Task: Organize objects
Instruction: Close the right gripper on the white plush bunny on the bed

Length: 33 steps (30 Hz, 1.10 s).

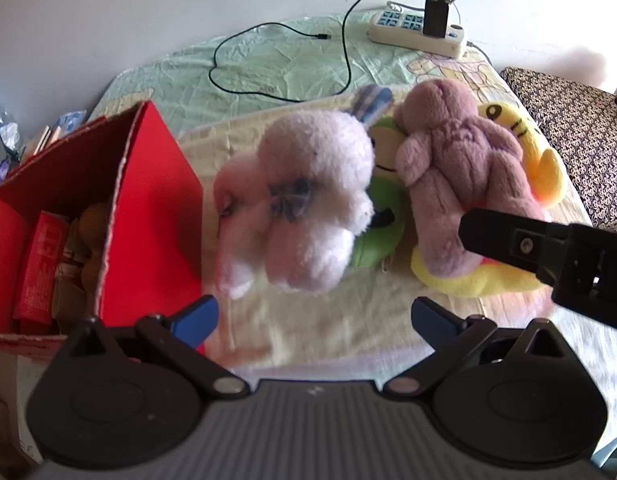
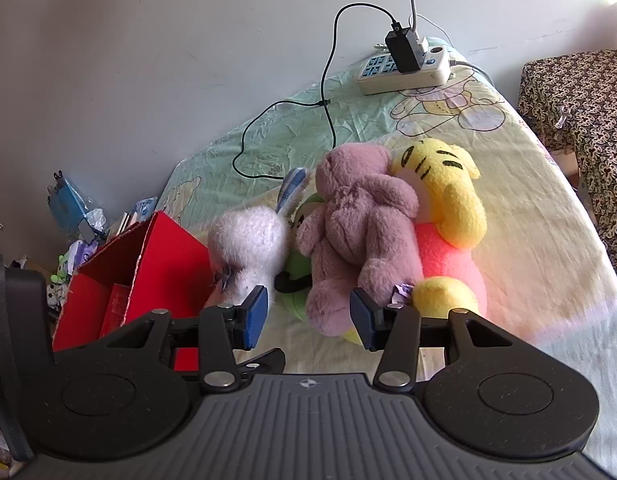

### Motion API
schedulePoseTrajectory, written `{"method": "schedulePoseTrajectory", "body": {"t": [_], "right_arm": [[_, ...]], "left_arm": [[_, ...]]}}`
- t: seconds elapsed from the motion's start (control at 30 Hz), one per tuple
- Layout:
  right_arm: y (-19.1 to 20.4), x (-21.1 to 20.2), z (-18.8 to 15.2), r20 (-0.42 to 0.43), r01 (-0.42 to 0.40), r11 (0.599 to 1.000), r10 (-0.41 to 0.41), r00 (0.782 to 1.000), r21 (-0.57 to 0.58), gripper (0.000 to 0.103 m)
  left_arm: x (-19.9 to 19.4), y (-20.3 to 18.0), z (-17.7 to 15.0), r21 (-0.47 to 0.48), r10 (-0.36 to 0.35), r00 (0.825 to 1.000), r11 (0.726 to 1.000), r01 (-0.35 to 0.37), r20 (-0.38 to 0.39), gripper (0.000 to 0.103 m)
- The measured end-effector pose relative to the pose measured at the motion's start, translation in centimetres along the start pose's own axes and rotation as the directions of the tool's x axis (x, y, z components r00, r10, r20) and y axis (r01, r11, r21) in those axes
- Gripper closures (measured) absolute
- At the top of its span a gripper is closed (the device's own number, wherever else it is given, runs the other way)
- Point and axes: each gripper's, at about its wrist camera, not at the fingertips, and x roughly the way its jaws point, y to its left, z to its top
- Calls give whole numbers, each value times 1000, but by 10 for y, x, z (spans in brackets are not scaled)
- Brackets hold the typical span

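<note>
Several plush toys lie heaped on the bed. A white fluffy plush [image 1: 304, 204] [image 2: 248, 252] lies nearest an open red cardboard box [image 1: 148, 208] [image 2: 156, 256]. Beside the white plush lies a purple bear [image 1: 460, 172] [image 2: 356, 228], resting on a yellow and pink plush [image 1: 540, 160] [image 2: 448, 208]. A green plush [image 1: 384, 208] [image 2: 296, 264] is wedged between them. My left gripper [image 1: 314, 320] is open just in front of the white plush, nothing between its fingers. My right gripper [image 2: 308, 314] is open, with the purple bear's leg beyond the gap. In the left wrist view the right gripper [image 1: 548, 248] crosses over the bear.
A white power strip [image 1: 416, 32] [image 2: 404, 68] with a black charger and a looping black cable [image 1: 276, 64] lies at the bed's far end by the wall. Clutter sits on the floor at left [image 2: 72, 220]. A patterned seat [image 2: 580, 120] stands right of the bed.
</note>
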Motion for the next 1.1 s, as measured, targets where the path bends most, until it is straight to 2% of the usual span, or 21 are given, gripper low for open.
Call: {"method": "schedulePoseTrajectory", "body": {"t": [0.13, 0.27, 0.43, 0.53, 0.8, 0.9, 1.1], "right_arm": [[0, 5, 3, -7, -22, 1000, 22, 1000, 20, 53], [3, 13, 6, -19, -58, 998, 59, 998, 37, 53], [9, 27, 13, -32, -111, 992, 113, 993, 53, 47], [13, 38, 16, -47, -117, 991, 120, 992, 58, 47], [16, 65, 23, -76, -124, 990, 128, 989, 67, 47], [16, 76, 25, -91, -120, 991, 125, 988, 59, 46], [15, 88, 27, -100, -159, 984, 167, 981, 82, 42]], "left_arm": [[-1, 8, 3, -6, -1, 1000, 1000, 1, 19, 1], [0, 18, 4, -28, -44, 999, 999, 45, 31, 1], [2, 30, 8, -37, -72, 996, 997, 74, 45, 1], [5, 34, 13, -35, -106, 992, 993, 109, 68, 1], [25, 37, 19, -25, -170, 983, 985, 172, 63, 6], [34, 37, 21, -20, -185, 982, 982, 186, 48, 10], [55, 35, 27, -20, -185, 983, 982, 185, 4, 26]]}}
